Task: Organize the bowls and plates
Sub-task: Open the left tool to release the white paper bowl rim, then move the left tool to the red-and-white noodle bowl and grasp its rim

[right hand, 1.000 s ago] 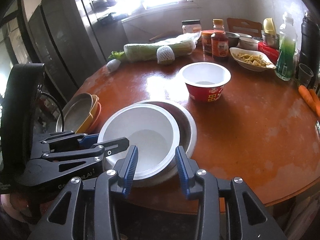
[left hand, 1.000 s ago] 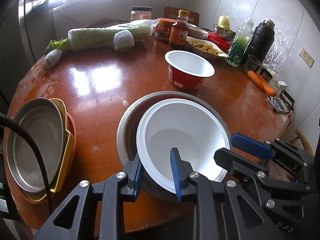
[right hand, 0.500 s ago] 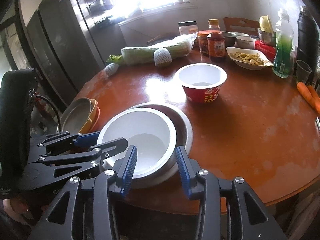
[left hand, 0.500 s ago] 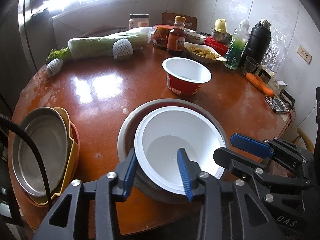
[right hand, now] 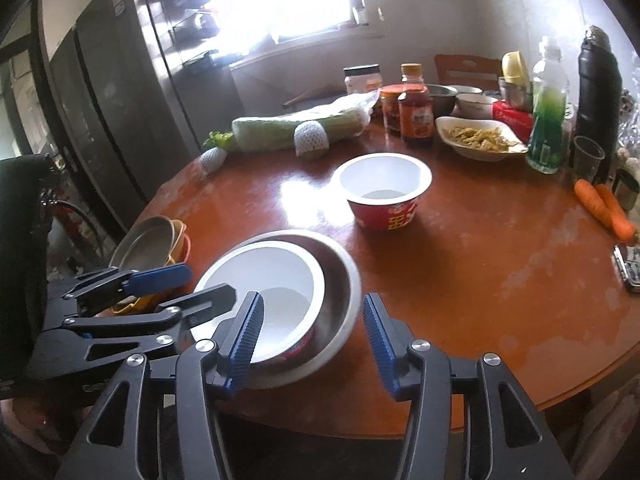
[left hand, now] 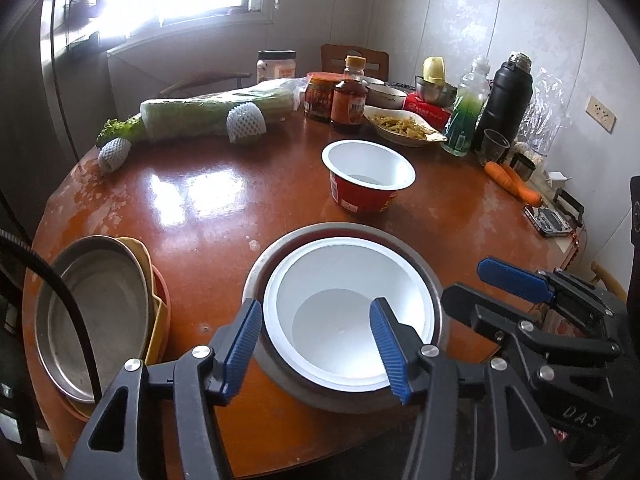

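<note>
A white bowl [left hand: 348, 312] sits nested inside a steel bowl [left hand: 280, 248] near the table's front edge; both show in the right wrist view too, the white bowl [right hand: 276, 280] and the steel bowl [right hand: 340, 276]. My left gripper [left hand: 316, 344] is open and empty just in front of them. My right gripper [right hand: 312, 340] is open and empty, its jaws either side of the steel bowl's near rim. A red instant-noodle bowl [left hand: 368, 176] stands further back. A stack of plates [left hand: 96, 320], steel on top of yellow and orange ones, lies at the left edge.
Wrapped cabbage [left hand: 208, 116], sauce jars and a bottle [left hand: 348, 100], a dish of food [left hand: 404, 128], a green bottle [left hand: 464, 116], a black flask [left hand: 508, 100], carrots [left hand: 512, 184] and a small scale [left hand: 552, 220] crowd the back and right of the round wooden table [left hand: 200, 208].
My left gripper let go of the white bowl's rim, opened wide and drew back. The white bowl settled into the steel bowl. My right gripper also opened wider.
</note>
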The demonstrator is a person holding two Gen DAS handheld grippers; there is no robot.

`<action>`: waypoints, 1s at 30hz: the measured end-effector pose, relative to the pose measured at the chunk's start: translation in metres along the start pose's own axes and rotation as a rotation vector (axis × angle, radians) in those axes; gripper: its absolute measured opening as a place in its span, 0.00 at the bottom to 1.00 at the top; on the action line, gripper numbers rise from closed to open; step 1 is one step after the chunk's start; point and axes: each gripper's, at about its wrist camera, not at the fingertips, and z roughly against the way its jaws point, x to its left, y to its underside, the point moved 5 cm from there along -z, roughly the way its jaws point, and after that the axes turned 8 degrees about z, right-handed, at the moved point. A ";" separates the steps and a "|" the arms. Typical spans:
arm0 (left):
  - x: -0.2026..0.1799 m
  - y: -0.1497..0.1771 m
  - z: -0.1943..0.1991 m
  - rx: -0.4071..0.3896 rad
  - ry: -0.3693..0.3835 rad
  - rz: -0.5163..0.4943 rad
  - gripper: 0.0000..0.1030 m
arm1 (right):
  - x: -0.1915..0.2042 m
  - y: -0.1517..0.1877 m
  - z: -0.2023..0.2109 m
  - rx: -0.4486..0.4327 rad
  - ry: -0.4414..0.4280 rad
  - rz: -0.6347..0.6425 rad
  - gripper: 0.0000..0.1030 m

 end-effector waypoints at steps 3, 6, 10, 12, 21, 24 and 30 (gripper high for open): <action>-0.002 0.000 0.001 -0.002 0.008 -0.004 0.55 | -0.004 -0.001 0.002 -0.010 0.011 -0.007 0.55; -0.004 -0.002 0.005 -0.019 0.026 -0.001 0.55 | -0.007 -0.002 0.003 -0.016 0.021 -0.012 0.58; -0.004 -0.004 0.010 -0.039 0.033 -0.005 0.57 | -0.011 -0.002 0.005 -0.021 0.025 -0.017 0.59; -0.003 -0.007 0.011 -0.044 0.025 -0.003 0.59 | -0.012 -0.002 0.006 -0.026 0.029 -0.021 0.59; 0.003 -0.019 0.006 -0.057 0.022 0.026 0.61 | -0.024 -0.004 0.006 -0.042 0.047 -0.044 0.67; 0.003 -0.024 0.000 -0.050 0.017 0.026 0.61 | -0.027 -0.007 0.003 -0.040 0.046 -0.050 0.67; 0.003 -0.042 -0.012 -0.053 0.023 0.028 0.62 | -0.039 -0.014 -0.007 -0.040 0.045 -0.057 0.68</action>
